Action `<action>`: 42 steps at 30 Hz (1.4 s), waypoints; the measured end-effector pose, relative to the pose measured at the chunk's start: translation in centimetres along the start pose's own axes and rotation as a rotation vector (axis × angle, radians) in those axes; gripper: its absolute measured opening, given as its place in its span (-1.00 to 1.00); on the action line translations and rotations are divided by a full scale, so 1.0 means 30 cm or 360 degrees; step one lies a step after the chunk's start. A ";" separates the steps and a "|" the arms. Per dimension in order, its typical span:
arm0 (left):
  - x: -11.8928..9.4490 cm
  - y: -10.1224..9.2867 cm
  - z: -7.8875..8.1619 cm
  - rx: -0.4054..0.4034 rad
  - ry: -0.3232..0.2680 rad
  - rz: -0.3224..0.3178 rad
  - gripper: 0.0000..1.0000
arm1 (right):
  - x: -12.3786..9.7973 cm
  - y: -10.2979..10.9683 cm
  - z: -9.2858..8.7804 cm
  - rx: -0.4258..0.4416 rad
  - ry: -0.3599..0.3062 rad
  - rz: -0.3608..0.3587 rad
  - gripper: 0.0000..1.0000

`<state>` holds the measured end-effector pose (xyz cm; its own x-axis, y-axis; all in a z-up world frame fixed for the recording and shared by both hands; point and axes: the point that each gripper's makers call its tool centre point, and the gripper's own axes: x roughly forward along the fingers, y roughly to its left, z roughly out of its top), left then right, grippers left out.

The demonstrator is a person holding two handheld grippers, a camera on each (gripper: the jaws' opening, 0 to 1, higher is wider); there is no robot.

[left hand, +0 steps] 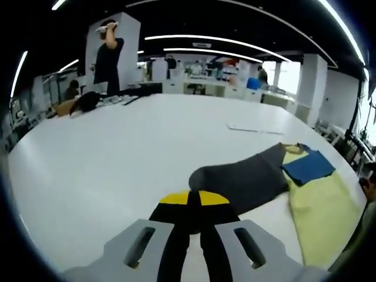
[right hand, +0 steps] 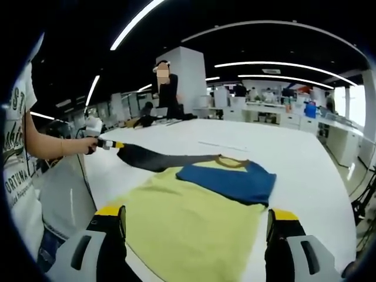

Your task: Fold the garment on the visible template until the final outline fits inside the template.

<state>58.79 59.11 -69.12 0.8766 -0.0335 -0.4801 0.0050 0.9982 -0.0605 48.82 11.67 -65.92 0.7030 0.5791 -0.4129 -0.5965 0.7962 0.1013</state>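
White tabletop [right hand: 294, 158] in a bright workroom holds a yellow shirt [right hand: 188, 223], whose dark grey sleeve [left hand: 247, 179] the left gripper [left hand: 194, 202] pinches, likely to fold inward next, while the right gripper [right hand: 197, 226] hangs unclenched above the hem.

the garment [right hand: 194, 217] lies flat on the table [right hand: 294, 153], its body spread between and just beyond the right gripper [right hand: 197, 226] fingers [right hand: 111, 235], which stand wide apart. one sleeve [right hand: 232, 179] is folded across the body beyond those fingers. the other sleeve [left hand: 247, 179] stretches out to their left, its end pinched between the closed tips of the left gripper [left hand: 188, 200]. a standing person [left hand: 108, 56] is far behind the table.
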 end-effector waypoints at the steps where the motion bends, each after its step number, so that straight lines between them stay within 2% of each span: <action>1: -0.003 0.003 0.003 0.0005 -0.0001 -0.0001 -0.98 | -0.002 -0.001 -0.001 0.0002 -0.0002 0.0001 0.98; 4: -0.003 0.014 0.003 0.0017 0.0015 -0.0004 -0.98 | -0.007 -0.001 0.000 0.0027 -0.0020 0.0003 0.98; 7: 0.000 0.030 0.002 0.0098 0.0049 -0.0005 -0.98 | -0.013 0.002 0.006 0.0033 -0.0042 0.0010 0.98; 10: 0.011 0.048 0.008 0.0081 0.0053 -0.0014 -0.98 | -0.020 0.013 0.015 0.0029 -0.0072 0.0026 0.98; 19: 0.075 0.096 -0.045 0.0136 0.0164 0.0028 -0.98 | -0.019 0.025 0.036 0.0014 -0.0109 0.0057 0.98; 24: 0.099 0.113 -0.055 0.0122 0.0180 0.0054 -0.98 | -0.021 0.017 0.041 0.0022 -0.0118 0.0044 0.98; 27: 0.108 0.128 -0.073 0.0179 0.0228 0.0093 -0.98 | -0.022 0.014 0.040 0.0027 -0.0118 0.0035 0.98; 30: 0.114 0.137 -0.076 0.0097 0.0210 0.0102 -0.98 | -0.024 0.012 0.039 0.0030 -0.0117 0.0028 0.98; 32: 0.115 0.147 -0.092 0.0145 0.0242 0.0125 -0.98 | -0.026 0.011 0.037 0.0032 -0.0112 0.0024 0.98; 42: 0.103 0.160 -0.127 0.0093 0.0250 0.0150 -0.95 | -0.030 0.010 0.051 0.0034 -0.0125 0.0016 0.98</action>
<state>59.70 63.60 -74.23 0.7887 0.0574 -0.6121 -0.0418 0.9983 0.0397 48.61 11.67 -64.15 0.7258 0.5983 -0.3396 -0.5957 0.7935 0.1247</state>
